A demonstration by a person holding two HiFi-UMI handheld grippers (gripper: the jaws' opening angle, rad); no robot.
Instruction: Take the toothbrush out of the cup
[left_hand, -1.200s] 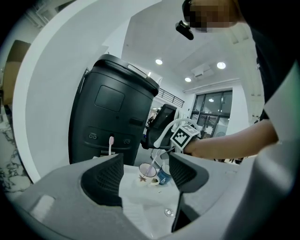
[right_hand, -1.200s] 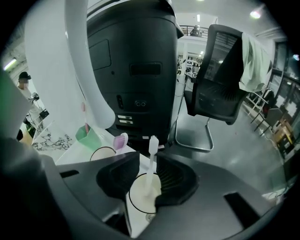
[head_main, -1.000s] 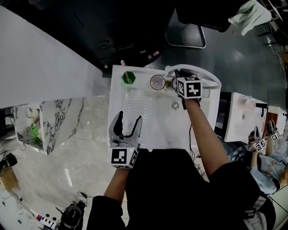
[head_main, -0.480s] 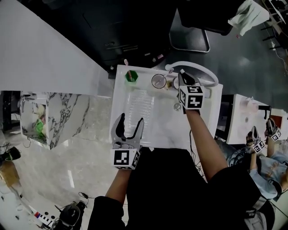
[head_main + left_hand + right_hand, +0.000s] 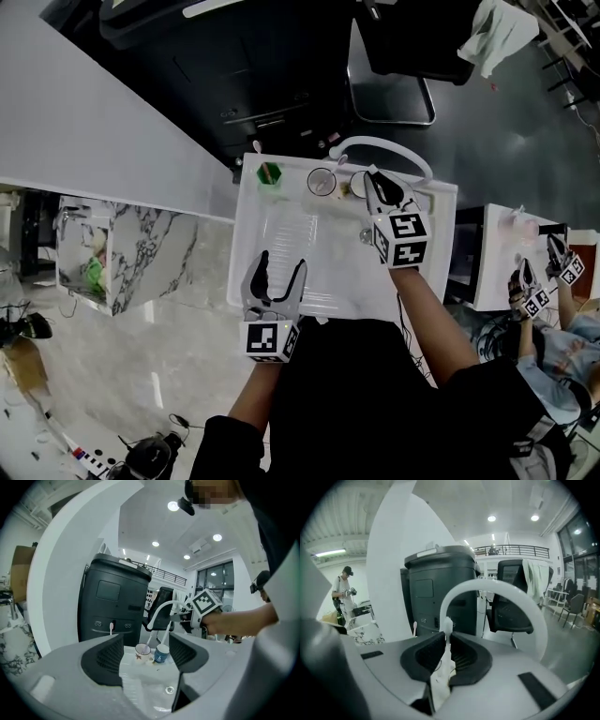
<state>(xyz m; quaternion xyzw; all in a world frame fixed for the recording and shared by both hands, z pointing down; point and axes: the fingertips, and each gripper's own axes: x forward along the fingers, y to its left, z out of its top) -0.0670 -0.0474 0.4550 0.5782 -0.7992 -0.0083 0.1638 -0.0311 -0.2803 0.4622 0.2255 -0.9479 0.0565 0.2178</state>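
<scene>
Two grippers over the sink (image 5: 319, 258): left gripper (image 5: 146, 640) spread and empty, right gripper (image 5: 446, 637) clamped on the toothbrush (image 5: 448, 626).
Pulled crooked, it could knock the faucet (image 5: 487, 588) arching close above or tip the blue cup (image 5: 161, 654); the handle sits nipped between the right jaws, top end poking past their tips, bottom seemingly still in the cup.

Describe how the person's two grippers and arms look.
Both the left gripper and the right gripper have pale grey bodies, curved jaws with black ribbed pads, and a white cube bearing black square markers. No cables show. The person wears a black top; the forearms are uncovered.
</scene>
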